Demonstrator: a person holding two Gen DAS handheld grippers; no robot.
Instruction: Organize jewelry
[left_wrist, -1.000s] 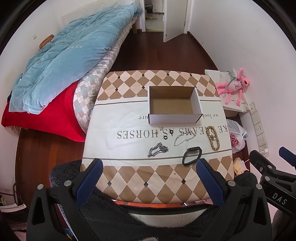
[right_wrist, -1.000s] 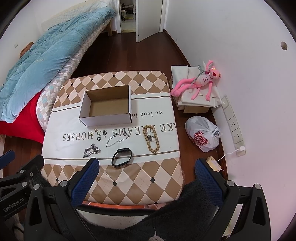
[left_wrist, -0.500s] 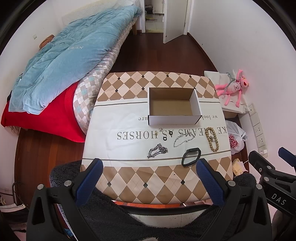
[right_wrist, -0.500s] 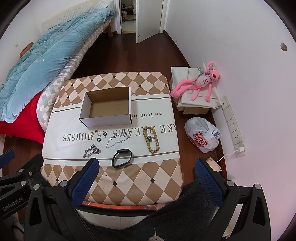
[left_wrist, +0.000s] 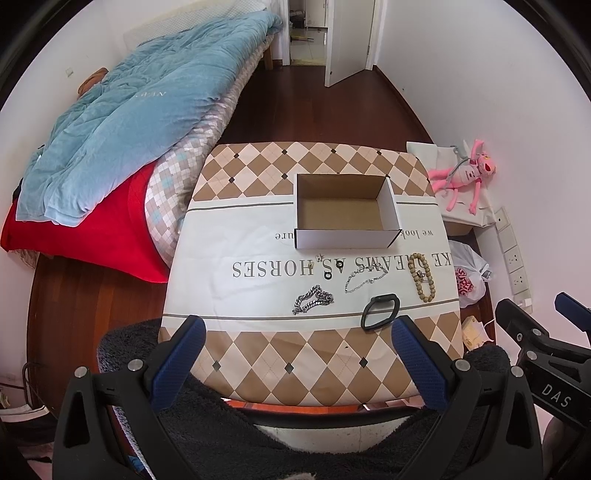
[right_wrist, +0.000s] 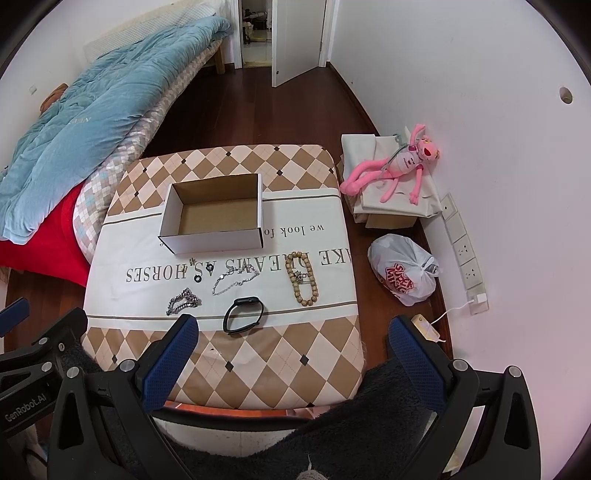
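Here both grippers' fingers (left_wrist: 184, 350) gape (nothing held) above the black band (right_wrist: 243, 315).

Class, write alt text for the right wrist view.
Open right tongs hover over a diamond-patterned table where an empty cardboard box sits behind a wooden bead bracelet, black band and two silver chains. A bed lies left.

An empty box (right_wrist: 214, 216) sat on the table (right_wrist: 258, 354). Nearer lay a chain (right_wrist: 183, 301), a thin bracelet (right_wrist: 234, 281), beads (right_wrist: 303, 282) and a black band (right_wrist: 243, 315). The right gripper (right_wrist: 291, 350) hung wide apart, holding nothing.
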